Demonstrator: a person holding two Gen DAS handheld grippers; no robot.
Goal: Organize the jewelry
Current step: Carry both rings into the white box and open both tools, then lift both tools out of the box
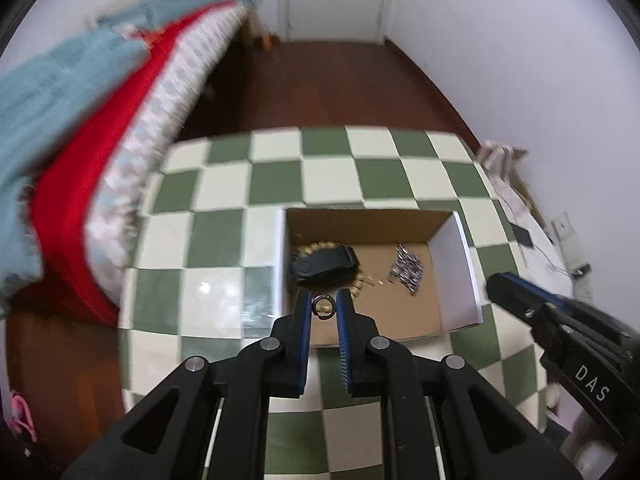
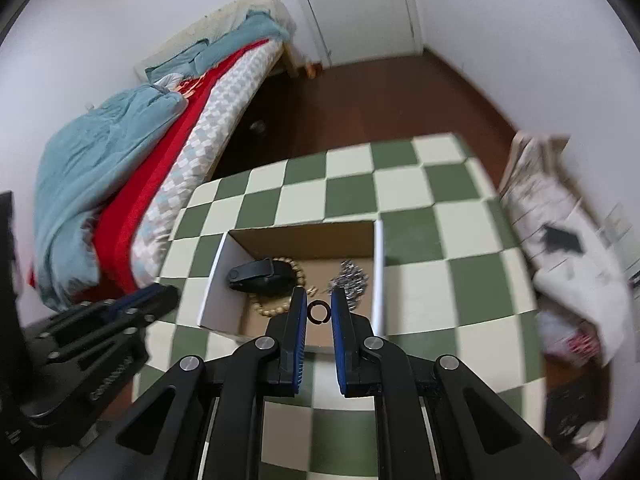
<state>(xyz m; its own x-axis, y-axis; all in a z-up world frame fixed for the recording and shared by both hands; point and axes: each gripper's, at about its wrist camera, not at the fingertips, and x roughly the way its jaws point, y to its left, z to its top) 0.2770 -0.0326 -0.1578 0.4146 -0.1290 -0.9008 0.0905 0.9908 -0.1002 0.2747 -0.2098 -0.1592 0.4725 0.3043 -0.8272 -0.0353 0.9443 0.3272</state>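
An open cardboard box [image 1: 460, 264] [image 2: 378, 264] stands on the green-and-white checked table. Inside lie a black watch [image 1: 324, 266] [image 2: 258, 276], a wooden bead bracelet [image 1: 356, 286] [image 2: 276, 308] and a silver chain [image 1: 408, 268] [image 2: 350, 278]. My left gripper [image 1: 323, 306] holds a small ring with a gold part [image 1: 323, 307] between its fingertips over the box's near edge. My right gripper [image 2: 319, 312] holds a dark ring [image 2: 319, 312] between its fingertips over the box. The right gripper also shows at the right of the left wrist view [image 1: 560, 320], and the left gripper at the left of the right wrist view [image 2: 100, 328].
A bed with a teal blanket and red cover [image 2: 120, 160] stands left of the table [image 1: 224, 280]. A white cloth pile with a black item [image 2: 560, 248] lies to the right. Dark wooden floor and a white door [image 2: 352, 8] lie beyond.
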